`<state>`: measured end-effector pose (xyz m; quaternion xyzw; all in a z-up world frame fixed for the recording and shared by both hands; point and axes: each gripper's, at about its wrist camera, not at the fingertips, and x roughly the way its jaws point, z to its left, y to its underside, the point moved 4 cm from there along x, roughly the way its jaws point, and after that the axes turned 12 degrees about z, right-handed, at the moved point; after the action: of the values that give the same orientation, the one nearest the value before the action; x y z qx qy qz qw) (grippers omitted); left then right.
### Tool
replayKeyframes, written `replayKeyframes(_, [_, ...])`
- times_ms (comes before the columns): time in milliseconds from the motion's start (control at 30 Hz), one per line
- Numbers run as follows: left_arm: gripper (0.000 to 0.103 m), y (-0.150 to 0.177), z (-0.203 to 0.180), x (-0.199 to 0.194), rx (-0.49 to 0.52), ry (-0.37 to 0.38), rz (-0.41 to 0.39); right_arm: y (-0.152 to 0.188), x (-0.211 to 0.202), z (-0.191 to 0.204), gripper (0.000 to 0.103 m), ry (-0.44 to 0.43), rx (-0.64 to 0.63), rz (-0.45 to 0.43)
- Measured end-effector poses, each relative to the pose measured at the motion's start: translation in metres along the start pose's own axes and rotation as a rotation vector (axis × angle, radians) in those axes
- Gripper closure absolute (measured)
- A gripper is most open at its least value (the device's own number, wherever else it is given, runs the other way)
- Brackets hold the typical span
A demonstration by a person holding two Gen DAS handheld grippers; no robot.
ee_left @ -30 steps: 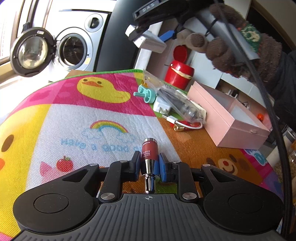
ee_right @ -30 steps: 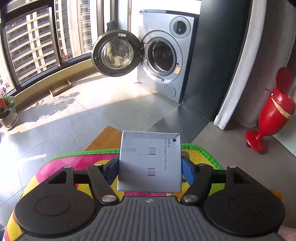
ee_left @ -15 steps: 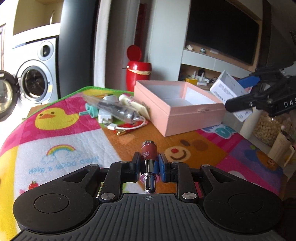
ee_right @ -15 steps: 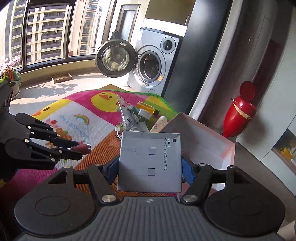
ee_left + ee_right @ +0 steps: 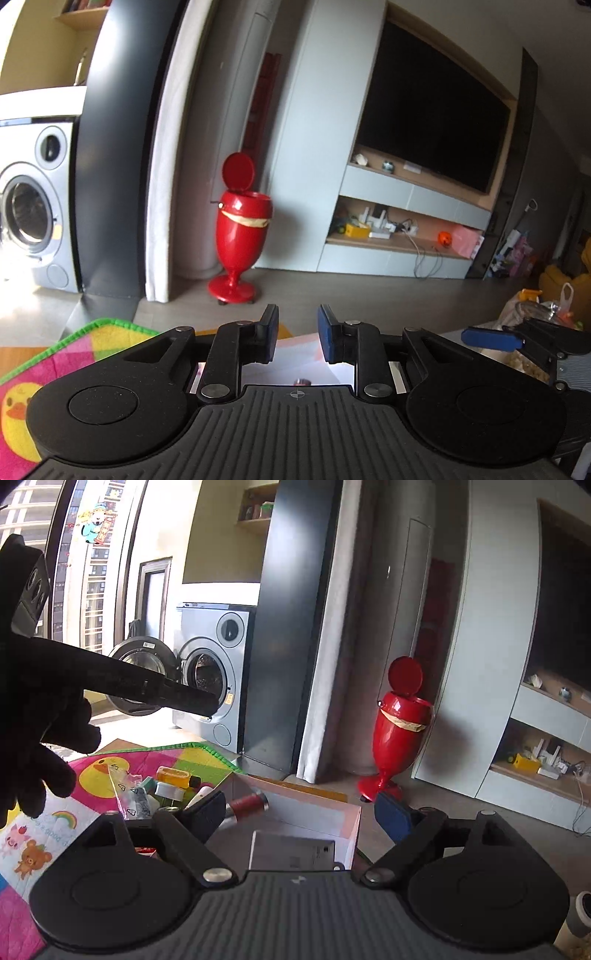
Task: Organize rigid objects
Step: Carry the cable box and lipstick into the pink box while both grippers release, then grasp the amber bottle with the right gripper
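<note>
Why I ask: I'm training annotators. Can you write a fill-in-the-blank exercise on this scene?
1. The grey cable box lies inside the ____ box.
2. The red bin on the floor has its lid ____ (open or shut).
3. The mat has a yellow ____ printed on it.

Missing words: pink; open; duck.

Pink box [image 5: 351,823], lid off, white inside, sits on counter at edge of cartoon mat [image 5: 92,775]. Grey cable pkg [image 5: 291,853] lies flat inside, near side. Maroon tube w/ silver tip [image 5: 247,805] is at box's left rim, tilted; can't tell if it's resting. Clutter pile [image 5: 162,786] (yellow bottle, plastic bags, white bits) on mat left of box.
</note>
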<state>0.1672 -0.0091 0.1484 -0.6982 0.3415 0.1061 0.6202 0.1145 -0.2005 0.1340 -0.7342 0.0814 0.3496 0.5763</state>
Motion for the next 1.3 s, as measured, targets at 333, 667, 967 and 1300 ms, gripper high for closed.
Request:
replayKeyframes(333, [0.076,0.117,0.105,-0.016,-0.064,-0.045,0.174,0.105,0.023,0.061,0.015,-0.092,-0.201,0.132])
replayKeyframes(667, [0.076,0.138,0.092,0.011,0.121,-0.065,0.241,0.108,0.047,0.114,0.015,-0.232,-0.213,0.225])
replayKeyframes(967, [0.076,0.102,0.14,-0.006,-0.238,0.036,0.073,0.111,0.048,0.125,0.015,-0.251,-0.217,0.238])
replayKeyframes(1300, [0.076,0.135,0.162,-0.048,-0.362,-0.299,-0.057,-0.043,0.111,0.143,0.015,-0.324,-0.035,0.296])
